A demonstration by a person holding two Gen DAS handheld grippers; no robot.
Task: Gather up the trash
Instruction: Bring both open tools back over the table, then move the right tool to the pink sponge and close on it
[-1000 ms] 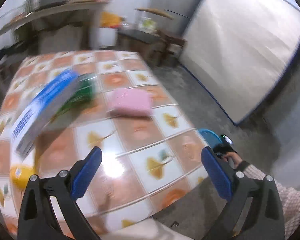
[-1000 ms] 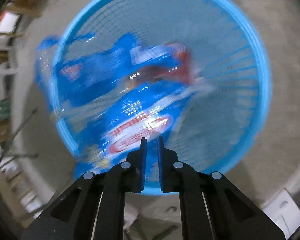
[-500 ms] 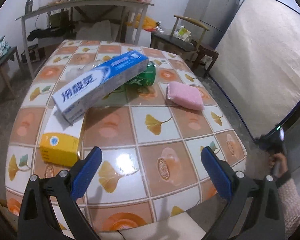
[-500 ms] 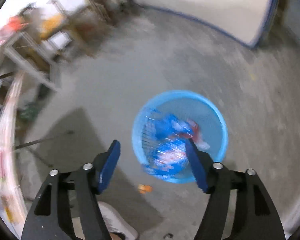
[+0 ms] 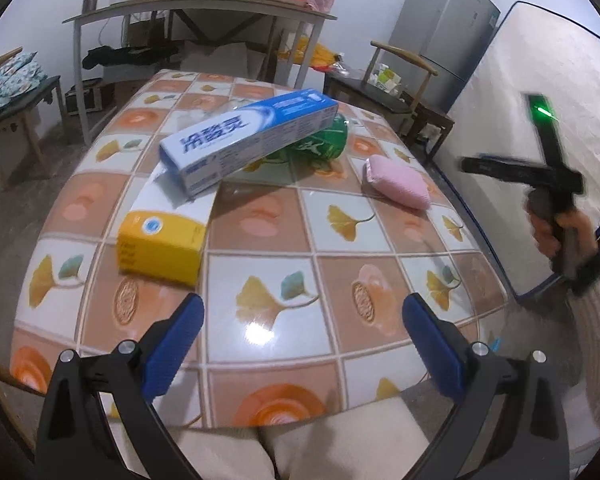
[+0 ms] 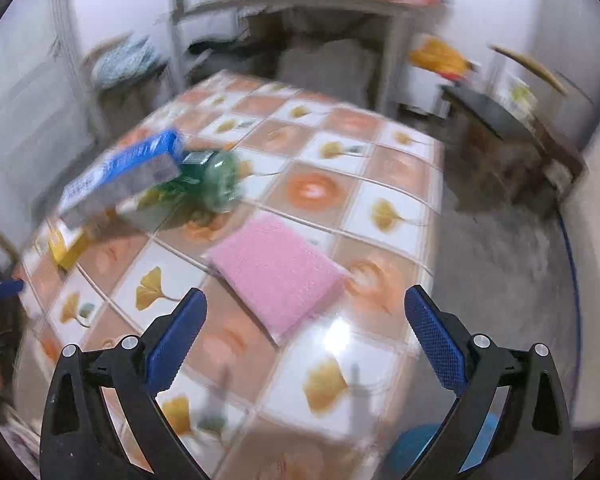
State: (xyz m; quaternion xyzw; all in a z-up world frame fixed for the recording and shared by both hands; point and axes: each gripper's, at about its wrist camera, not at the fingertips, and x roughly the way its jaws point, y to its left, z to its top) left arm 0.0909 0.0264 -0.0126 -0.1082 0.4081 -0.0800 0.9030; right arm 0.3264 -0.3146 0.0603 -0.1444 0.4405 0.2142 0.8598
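On the tiled table a blue-and-white toothpaste box leans on a green bottle. A pink sponge lies to the right and a yellow box to the left. My left gripper hangs open and empty above the table's near edge. My right gripper hovers over the table's right side just short of the pink sponge. Its jaws are opening with nothing between them. This blurred view also shows the toothpaste box, green bottle and yellow box.
A blue basket stands on the floor below the table's corner. A hand carries the right gripper at the table's right. A mattress leans on the right wall; a chair, fridge and cluttered shelf table stand behind.
My right gripper let go of a blue wrapper into the blue basket, opened, rose and swung up over the table. My left gripper moved in lower over the table's near edge.
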